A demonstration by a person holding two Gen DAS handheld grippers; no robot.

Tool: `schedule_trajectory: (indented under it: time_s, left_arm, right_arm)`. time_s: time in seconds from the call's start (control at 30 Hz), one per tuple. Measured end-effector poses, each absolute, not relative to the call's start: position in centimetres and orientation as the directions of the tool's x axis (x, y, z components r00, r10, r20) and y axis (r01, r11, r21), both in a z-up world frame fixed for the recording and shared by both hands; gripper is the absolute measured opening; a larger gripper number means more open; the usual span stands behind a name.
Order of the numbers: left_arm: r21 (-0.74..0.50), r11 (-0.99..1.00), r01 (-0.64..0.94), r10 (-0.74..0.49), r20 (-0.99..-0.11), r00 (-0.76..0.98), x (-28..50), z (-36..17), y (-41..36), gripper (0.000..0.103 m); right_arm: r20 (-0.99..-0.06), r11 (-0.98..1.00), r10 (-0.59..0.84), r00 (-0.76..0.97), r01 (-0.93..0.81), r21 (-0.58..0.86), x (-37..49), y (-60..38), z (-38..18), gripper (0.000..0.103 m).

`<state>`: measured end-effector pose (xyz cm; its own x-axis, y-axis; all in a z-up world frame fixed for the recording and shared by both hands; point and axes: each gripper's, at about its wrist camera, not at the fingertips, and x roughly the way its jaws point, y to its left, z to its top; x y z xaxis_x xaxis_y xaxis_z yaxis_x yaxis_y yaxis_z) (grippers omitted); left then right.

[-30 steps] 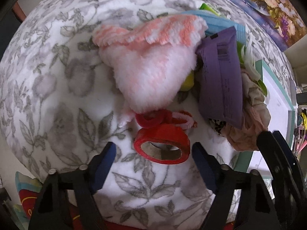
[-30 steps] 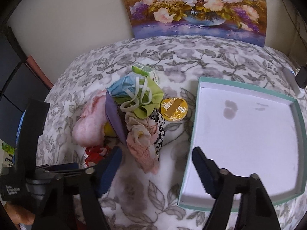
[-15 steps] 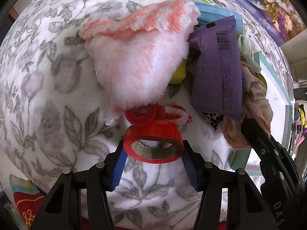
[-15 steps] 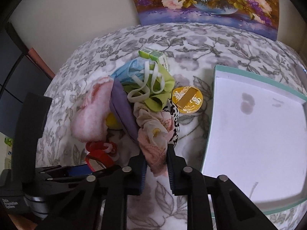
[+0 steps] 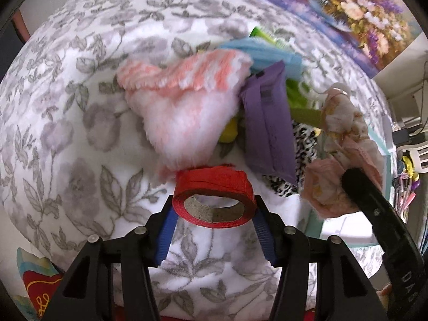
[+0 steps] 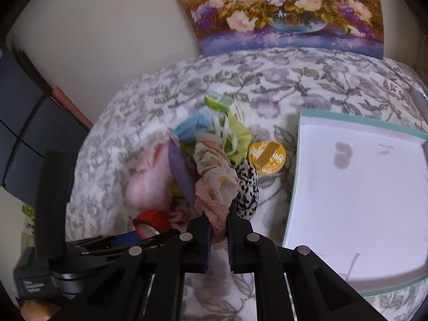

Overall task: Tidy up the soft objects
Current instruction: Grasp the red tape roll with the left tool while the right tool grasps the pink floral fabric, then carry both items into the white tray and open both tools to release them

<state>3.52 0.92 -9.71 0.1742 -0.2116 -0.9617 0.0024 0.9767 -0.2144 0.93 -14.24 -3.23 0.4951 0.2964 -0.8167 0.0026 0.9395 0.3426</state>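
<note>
My left gripper (image 5: 214,211) is shut on a red tape roll (image 5: 212,196), held just above the floral blanket (image 5: 67,139); the roll also shows in the right wrist view (image 6: 151,220). My right gripper (image 6: 218,230) is shut on a pink floral scrunchie (image 6: 215,184), lifted off the pile; it also shows in the left wrist view (image 5: 345,144). The pile holds a fluffy pink sock (image 5: 187,107), a purple packet (image 5: 267,123), a blue mask (image 6: 192,128), a green cloth (image 6: 238,139) and a black-and-white spotted scrunchie (image 6: 247,187).
A white tray with a teal rim (image 6: 297,160) lies to the right of the pile. A round yellow tin (image 6: 267,156) sits between them. A small green box (image 6: 219,101) lies behind the pile. A flower painting (image 6: 283,10) leans on the wall.
Both grippers have closed: the left on the red tape roll, the right on the pink scrunchie. Both things have risen off the blanket.
</note>
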Motion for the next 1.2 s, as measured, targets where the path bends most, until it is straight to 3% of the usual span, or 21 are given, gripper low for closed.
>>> schedule_trajectory:
  time_s: [0.53, 0.83, 1.2]
  left_arm:
    - [-0.219, 0.974, 0.055, -0.225, -0.921, 0.318, 5.3, -1.0, -1.2, 0.057]
    - [-0.204, 0.957, 0.204, -0.259, -0.921, 0.290, 6.0, -0.3, -10.5, 0.057]
    - [-0.169, 0.931, 0.322, -0.253, -0.937, 0.239, 6.4, -4.3, -18.5, 0.057]
  right_arm:
    - [-0.678, 0.907, 0.295, 0.674, 0.026, 0.421, -0.4, -17.9, 3.0, 0.010]
    - [-0.780, 0.871, 0.037, 0.625, 0.362, 0.332, -0.7, -25.6, 0.7, 0.010]
    - [-0.839, 0.740, -0.134, 0.528, 0.616, 0.269, -3.4, -33.4, -1.5, 0.010]
